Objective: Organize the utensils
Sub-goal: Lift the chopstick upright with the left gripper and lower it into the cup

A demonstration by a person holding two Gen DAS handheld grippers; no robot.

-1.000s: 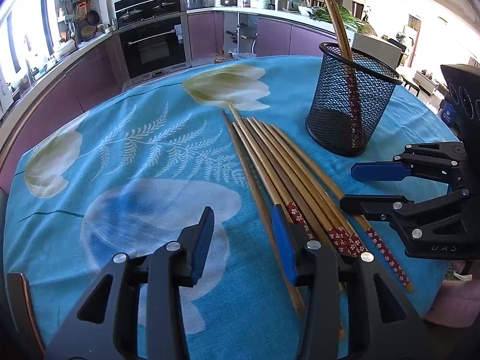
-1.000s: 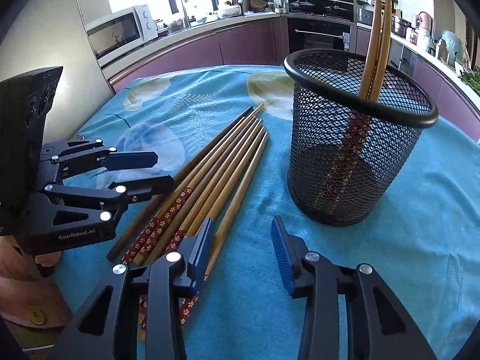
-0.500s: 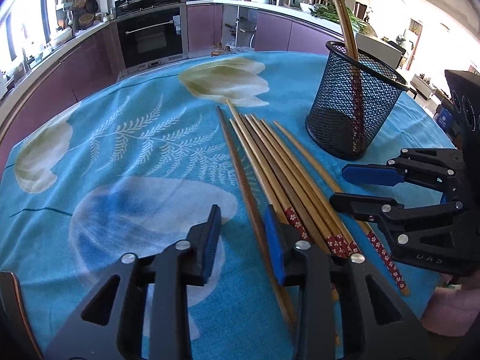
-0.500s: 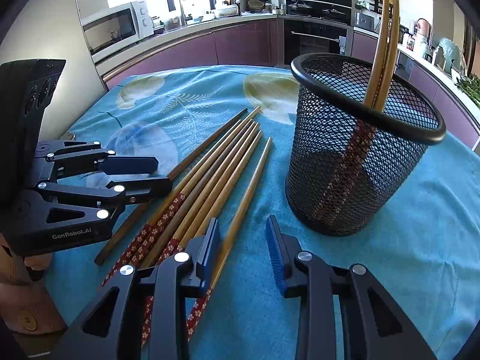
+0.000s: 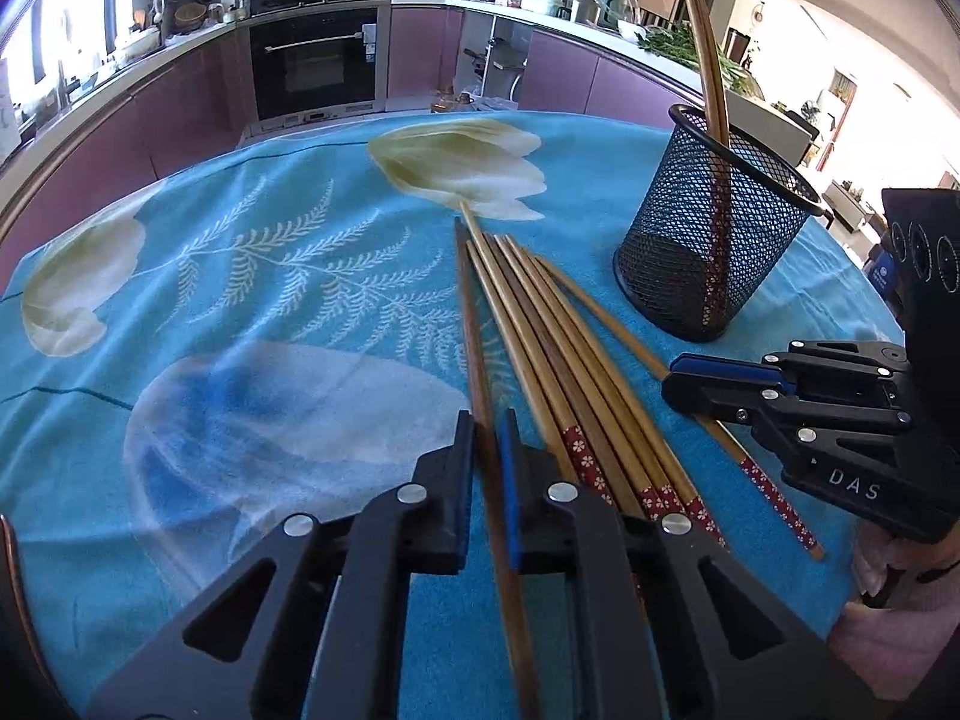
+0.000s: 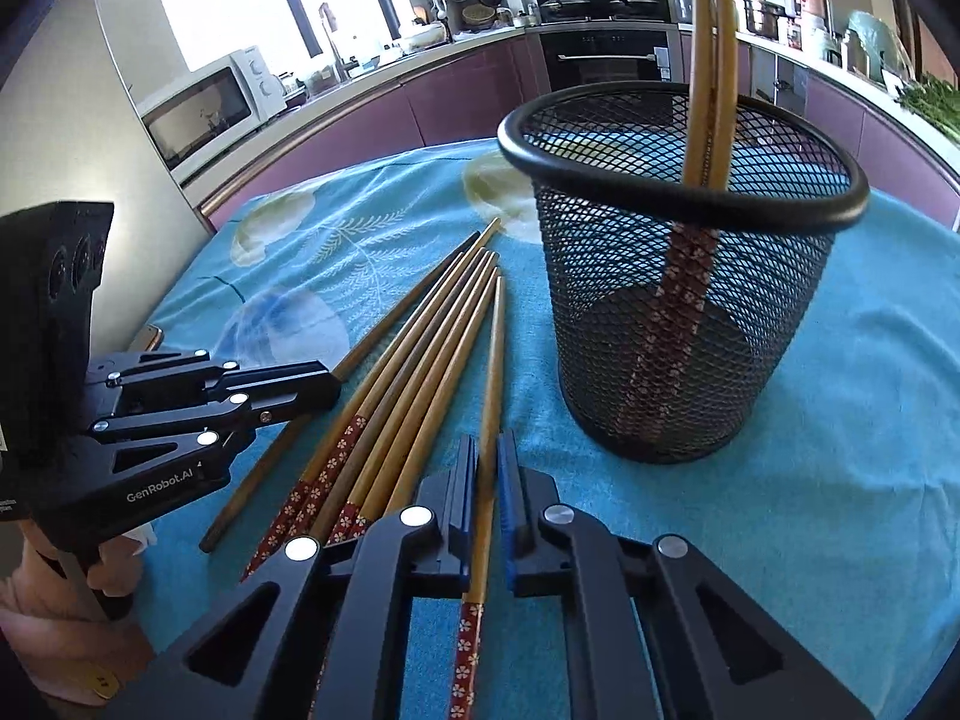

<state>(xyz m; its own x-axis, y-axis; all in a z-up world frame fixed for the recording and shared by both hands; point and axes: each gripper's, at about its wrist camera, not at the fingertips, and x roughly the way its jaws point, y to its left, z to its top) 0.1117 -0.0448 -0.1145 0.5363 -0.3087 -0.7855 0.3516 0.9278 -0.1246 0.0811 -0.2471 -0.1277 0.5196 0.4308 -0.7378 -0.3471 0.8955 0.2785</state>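
Two grippers, one in each hand.

Left gripper (image 5: 487, 441): jaws just squeezed together, now clamped on one dark brown chopstick (image 5: 474, 330), the outermost of the row on that side.

Right gripper (image 6: 487, 456): jaws just squeezed together too, now clamped on one light chopstick with a red flowery end (image 6: 493, 360), the outermost on the side near the cup.

About seven chopsticks flat on the blue flowery cloth of the worktop (image 5: 240, 300), counting the two gripped ones. Five or so packed close in the middle bunch (image 5: 570, 360). Hard to count for sure, with some touching and lying partly over others.

One black mesh cup (image 6: 678, 360), upright, just beside the row. Two more chopsticks (image 6: 708, 60) standing inside, leaning on the rim, red ends down.

Hidden or cut off: tops of those two chopsticks, past the upper edge of the right view. Red ends of some flat chopsticks, tucked under the black grippers. Hands mostly out of sight, only small bits at the corners. Things far back in the kitchen small and blurry.
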